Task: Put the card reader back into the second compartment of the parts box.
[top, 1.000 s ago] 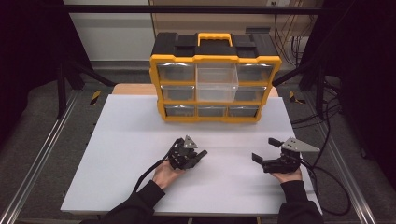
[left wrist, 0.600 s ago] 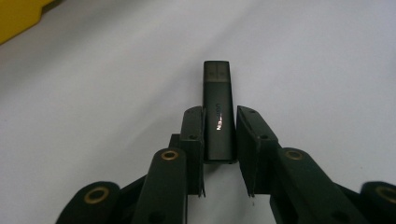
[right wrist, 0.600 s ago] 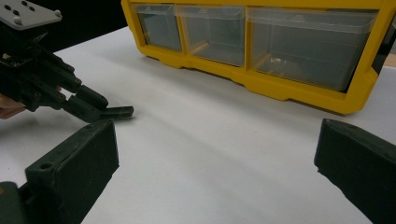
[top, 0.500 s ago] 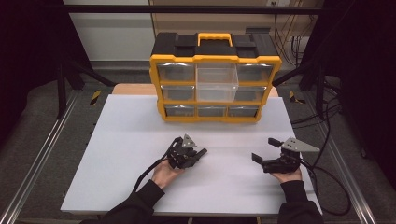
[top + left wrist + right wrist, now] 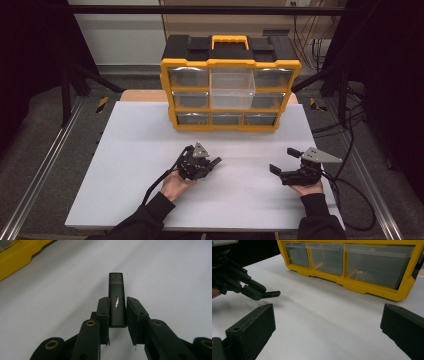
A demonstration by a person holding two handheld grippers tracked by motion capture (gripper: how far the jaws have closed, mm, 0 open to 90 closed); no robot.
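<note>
Two grippers: both sit low over the near half of the white worktop [image 5: 130, 165], one in each of the person's hands, well apart from each other.
Left gripper [image 5: 117, 322]: its jaws pinch a small dark stick [image 5: 116, 300], a slim black bar with a paler end cap and a faint shiny mark along its face; the stick juts forward past the pads, just above the worktop.
Right gripper [image 5: 327, 327]: jaws spread wide, nothing between them, facing the left gripper [image 5: 268, 293] and the organizer.
Stick's place: in the left gripper, near the middle front of the worktop, well short of the drawers.
Organizer [image 5: 230, 90]: a yellow and black drawer box with a handle on top stands at the far edge of the worktop; in the high view the large clear middle drawer [image 5: 231, 87] appears pulled forward.
Step in hand, as a judgement: carrying the stick toward a drawer. Doing it well calls for keeping the pinch square and firm so the bar cannot pivot, holding it level, and letting the empty right gripper steady or open the drawer first.
Hard to make out: the mark on the stick is unreadable, its rear end is hidden between the pads, and most drawer contents are blurred behind the cloudy plastic.
</note>
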